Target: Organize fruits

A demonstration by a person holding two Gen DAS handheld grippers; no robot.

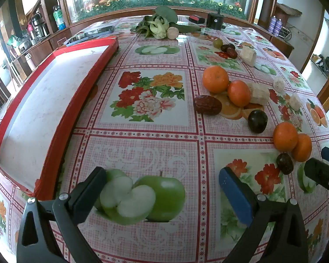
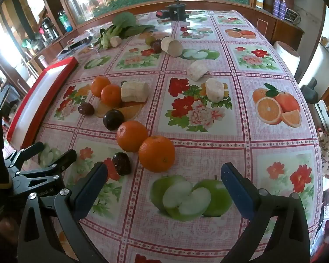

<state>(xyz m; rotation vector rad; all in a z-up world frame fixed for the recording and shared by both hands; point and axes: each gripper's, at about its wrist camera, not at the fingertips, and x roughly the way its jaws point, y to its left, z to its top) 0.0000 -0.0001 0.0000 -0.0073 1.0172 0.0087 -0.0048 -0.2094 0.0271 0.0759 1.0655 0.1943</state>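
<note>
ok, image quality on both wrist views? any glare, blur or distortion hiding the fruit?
Left wrist: heavy fisheye bowing, tray edge curved; glare on the tablecloth near the greens; oranges sharp. Right wrist: same bowing, dark corners; glare at the table's far end, blown-out window at left; nearest orange crisp, unobscured.

- Left gripper (image 1: 162,188): black frame, silver screws, blue-padded fingers (image 1: 235,195).
- Right gripper (image 2: 164,184): matching black frame, silver screws, blue pads (image 2: 236,188).
</note>
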